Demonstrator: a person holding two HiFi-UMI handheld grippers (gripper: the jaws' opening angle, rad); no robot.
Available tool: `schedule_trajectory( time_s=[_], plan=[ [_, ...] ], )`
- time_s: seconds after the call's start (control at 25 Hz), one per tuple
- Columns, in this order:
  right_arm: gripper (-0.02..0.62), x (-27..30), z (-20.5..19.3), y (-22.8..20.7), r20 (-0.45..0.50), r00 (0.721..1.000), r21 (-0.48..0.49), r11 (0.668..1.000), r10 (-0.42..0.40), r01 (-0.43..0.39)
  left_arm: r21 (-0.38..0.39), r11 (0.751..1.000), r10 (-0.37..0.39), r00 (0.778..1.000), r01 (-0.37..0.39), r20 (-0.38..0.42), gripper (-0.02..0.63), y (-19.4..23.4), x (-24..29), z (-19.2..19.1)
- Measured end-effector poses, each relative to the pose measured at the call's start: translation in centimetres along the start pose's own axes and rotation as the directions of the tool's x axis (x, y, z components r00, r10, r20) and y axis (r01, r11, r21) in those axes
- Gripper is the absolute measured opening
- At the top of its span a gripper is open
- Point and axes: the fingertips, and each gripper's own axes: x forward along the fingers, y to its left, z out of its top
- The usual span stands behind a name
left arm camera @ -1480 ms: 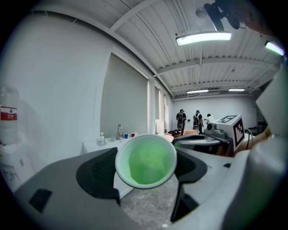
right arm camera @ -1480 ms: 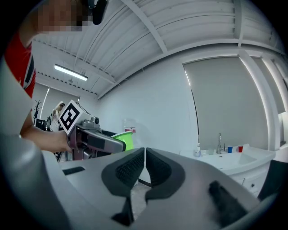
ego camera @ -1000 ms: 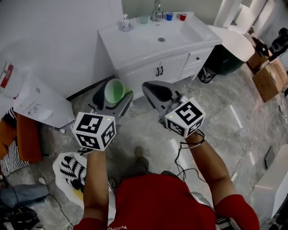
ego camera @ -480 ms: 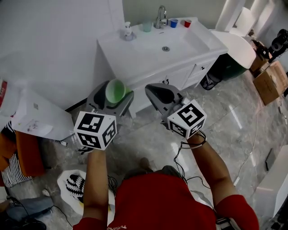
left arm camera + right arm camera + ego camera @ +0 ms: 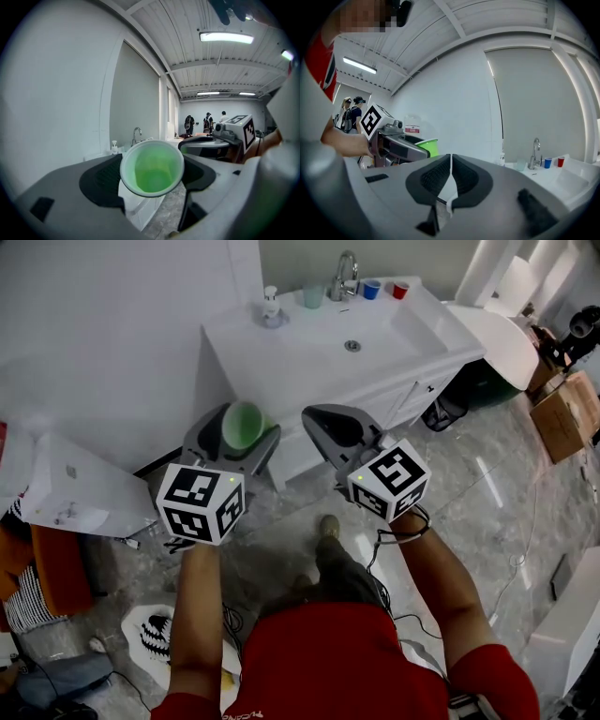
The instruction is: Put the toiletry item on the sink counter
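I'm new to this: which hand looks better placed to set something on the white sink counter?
Left. The left gripper holds the green plastic cup; the right gripper is shut and empty. Both are short of the white sink counter.

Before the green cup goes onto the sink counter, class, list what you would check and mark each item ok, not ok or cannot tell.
1. Grip: left gripper shut on cup: ok.
2. Spill: cup empty, nothing shows inside: ok.
3. Other gripper: right gripper shut, holding nothing: ok.
4. Landing spot: counter bare near its front left: ok.
5. Obstacles: soap bottle and faucet stand at the back: ok.
6. Position: cup above counter: not ok, short of the front edge.
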Motion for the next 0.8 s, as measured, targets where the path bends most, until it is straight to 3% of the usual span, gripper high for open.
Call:
schedule_trajectory(
  time_s=[0.56,0.8],
  plan=[
    [0.031,8.9,-1.8,-11.0,-0.009,0.993,0.01,0.993,0.114,-0.114,-0.028,0.994,0.104,0.994,-0.105,-0.041,0.371,7.8,10.6,0.4],
    [0.031,13.1,-2.5,-15.4,-0.04,0.986,-0.03,0.986,0.164,-0.165,-0.043,0.987,0.154,0.986,-0.156,-0.058,0.371,11.1,15.8,0.8]
  ],
)
